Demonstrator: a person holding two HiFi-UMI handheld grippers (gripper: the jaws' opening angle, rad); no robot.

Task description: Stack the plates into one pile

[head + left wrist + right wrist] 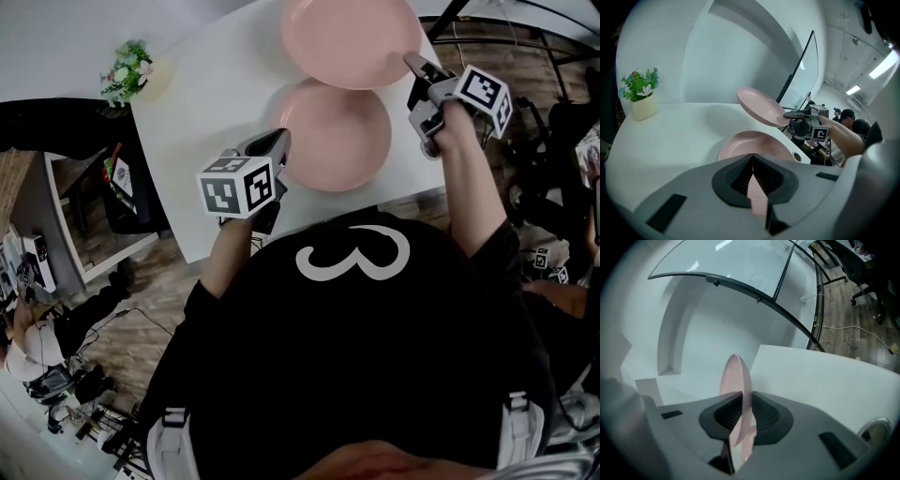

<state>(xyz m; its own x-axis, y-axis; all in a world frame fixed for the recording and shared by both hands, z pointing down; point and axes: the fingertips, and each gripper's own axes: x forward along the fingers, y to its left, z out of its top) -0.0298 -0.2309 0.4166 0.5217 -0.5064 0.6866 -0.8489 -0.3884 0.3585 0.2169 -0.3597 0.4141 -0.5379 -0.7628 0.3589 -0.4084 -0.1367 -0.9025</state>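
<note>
Two pink plates are in play. One pink plate (337, 131) (754, 143) lies flat on the white table (206, 94). My left gripper (281, 141) (751, 158) is shut at its near left rim, and pink shows through the slit below the closed tips. The other pink plate (347, 37) (759, 108) (736, 376) hangs tilted above the far side of the first. My right gripper (417, 64) (792, 114) (740, 394) is shut on its right rim, with the edge pinched between the ribbed pads.
A small potted plant (127, 70) (640, 93) stands at the table's far left corner. A round hole (876, 427) sits in the tabletop near the right edge. Shelves, cables and clutter cover the floor to the left (56, 356); black frames stand to the right (553, 56).
</note>
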